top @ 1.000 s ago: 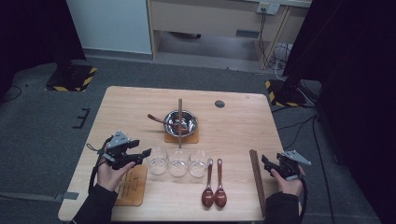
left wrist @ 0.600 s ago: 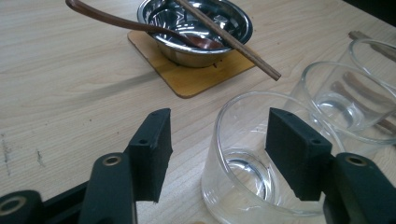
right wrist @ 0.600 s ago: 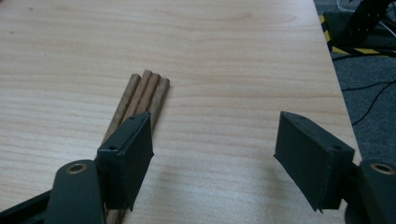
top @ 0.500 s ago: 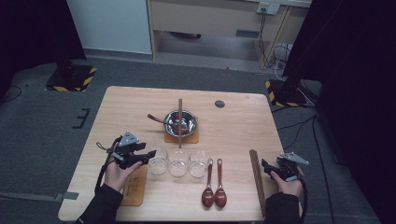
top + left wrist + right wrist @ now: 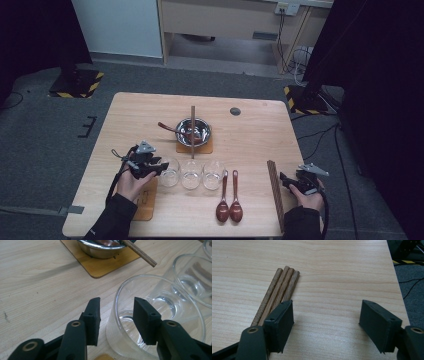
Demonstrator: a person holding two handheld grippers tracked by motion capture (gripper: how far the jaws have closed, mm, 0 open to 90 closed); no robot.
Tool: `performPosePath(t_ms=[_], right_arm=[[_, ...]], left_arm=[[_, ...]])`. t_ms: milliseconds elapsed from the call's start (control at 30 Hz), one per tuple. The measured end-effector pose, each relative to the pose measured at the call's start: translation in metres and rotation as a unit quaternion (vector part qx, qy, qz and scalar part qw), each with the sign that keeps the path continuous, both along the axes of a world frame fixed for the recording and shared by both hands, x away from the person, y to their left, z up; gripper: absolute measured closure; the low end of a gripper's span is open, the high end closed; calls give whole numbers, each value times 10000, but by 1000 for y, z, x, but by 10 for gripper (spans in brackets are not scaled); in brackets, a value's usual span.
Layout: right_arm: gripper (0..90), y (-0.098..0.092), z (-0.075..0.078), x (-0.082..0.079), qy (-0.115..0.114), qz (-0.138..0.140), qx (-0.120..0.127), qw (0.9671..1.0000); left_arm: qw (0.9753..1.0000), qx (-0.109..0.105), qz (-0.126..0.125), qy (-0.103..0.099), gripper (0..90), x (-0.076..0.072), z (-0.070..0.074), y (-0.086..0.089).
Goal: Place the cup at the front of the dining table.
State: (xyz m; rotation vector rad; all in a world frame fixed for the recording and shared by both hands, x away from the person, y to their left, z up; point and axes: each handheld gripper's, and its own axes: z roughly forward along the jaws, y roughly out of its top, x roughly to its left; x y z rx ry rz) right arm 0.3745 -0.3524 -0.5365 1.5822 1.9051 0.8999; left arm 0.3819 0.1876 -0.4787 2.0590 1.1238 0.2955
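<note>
Since the earlier frame the left tongs (image 5: 161,167) had moved right across the surface (image 5: 260,135) and reached the leftmost glass (image 5: 170,172); the right tongs (image 5: 286,181) had not shifted. In the left gripper view the left tongs (image 5: 116,315) stood part open, one jaw outside the glass (image 5: 155,320) wall and the other inside the rim, neither seen pressing on it. The glass stood upright at the left end of a row of three, just beside the middle glass (image 5: 191,174); the third glass (image 5: 213,173) followed. Behind the row a steel bowl (image 5: 194,132) sat on a wooden coaster (image 5: 207,148), with a spoon (image 5: 167,127) in it and a stick (image 5: 192,130) laid across. Two wooden spoons (image 5: 229,197) lay right of the glasses. The right tongs (image 5: 325,322) were wide open and empty, low over the surface, beside a bundle of sticks (image 5: 278,293). A wooden board (image 5: 145,202) lay under the left hand.
</note>
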Motion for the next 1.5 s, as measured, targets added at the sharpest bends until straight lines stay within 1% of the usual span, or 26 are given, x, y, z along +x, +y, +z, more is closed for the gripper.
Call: performPosePath(t_ms=[67,167,233,333,400,467,567,700,967,1133,1500], right_arm=[[273,0,0,0,18,0,-8,10000],[272,0,0,0,25,-2,-5,10000],[270,0,0,0,28,1,-15,10000],[269,0,0,0,33,-3,-13,10000],[264,1,0,1,35,-5,-63,10000],[256,3,-1,1,40,3,-154,9999],[251,3,-1,1,42,-2,-167,9999],[244,3,-1,2,46,-14,-163,9999],[226,3,-1,2,70,-21,-144,9999],[216,3,-1,2,73,-5,-142,9999],[211,3,-1,2,79,2,-152,9999]], left_arm=[[10000,75,-24,11,612,1,0,-2],[9999,115,-51,61,652,1,-1,-5],[9998,180,-81,75,671,2,-2,-6],[9997,232,-75,64,692,2,-3,-8],[9995,291,-74,54,711,3,-3,-9],[9995,302,-64,59,729,3,-3,-9],[9994,341,-61,43,741,4,-4,-10],[9989,452,-105,93,742,5,-3,-12],[9986,502,-115,99,755,5,-2,-11],[9989,452,-78,99,770,3,-1,-7],[9995,244,158,72,807,-5,0,5]])
